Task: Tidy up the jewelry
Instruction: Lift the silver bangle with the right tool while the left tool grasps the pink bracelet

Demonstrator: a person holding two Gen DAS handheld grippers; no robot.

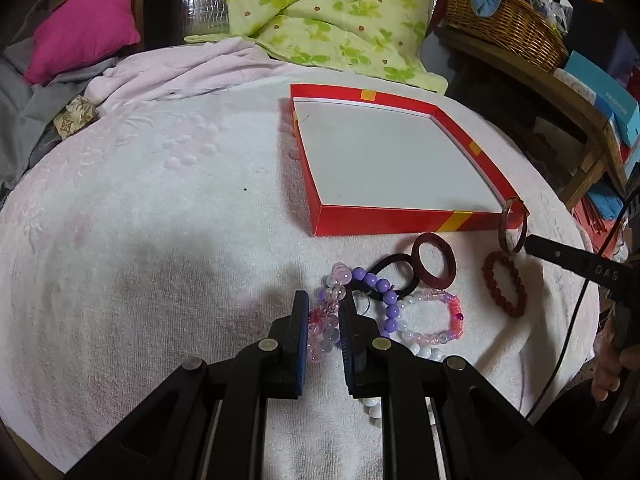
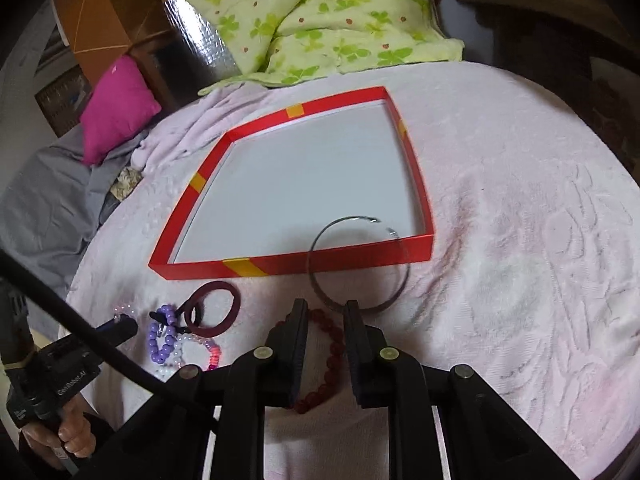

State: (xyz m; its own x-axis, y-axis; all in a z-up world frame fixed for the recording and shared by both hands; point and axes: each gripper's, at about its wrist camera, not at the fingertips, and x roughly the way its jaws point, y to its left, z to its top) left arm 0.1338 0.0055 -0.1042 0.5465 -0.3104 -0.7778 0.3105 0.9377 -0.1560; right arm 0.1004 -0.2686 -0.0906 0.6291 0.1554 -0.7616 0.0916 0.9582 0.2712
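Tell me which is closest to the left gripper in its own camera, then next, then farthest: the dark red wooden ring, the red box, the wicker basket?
From the left gripper:
1. Dark red wooden ring, just ahead, right, on the towel.
2. Red cardboard box, beyond it, middle.
3. Brown wicker basket, far back, upper right shelf.

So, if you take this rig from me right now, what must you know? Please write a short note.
Left gripper: its fingers stand on either side of the clear pink bead bracelet on the towel; whether it is gripped I cannot tell.
Right gripper: appears to hold the thin bangle upright at the near wall of the red box.
Done: nothing lies in the box yet.
Left: put in the bangle, then the dark red bangle, black hair tie, purple beads, pink-white beads and red-brown beads.
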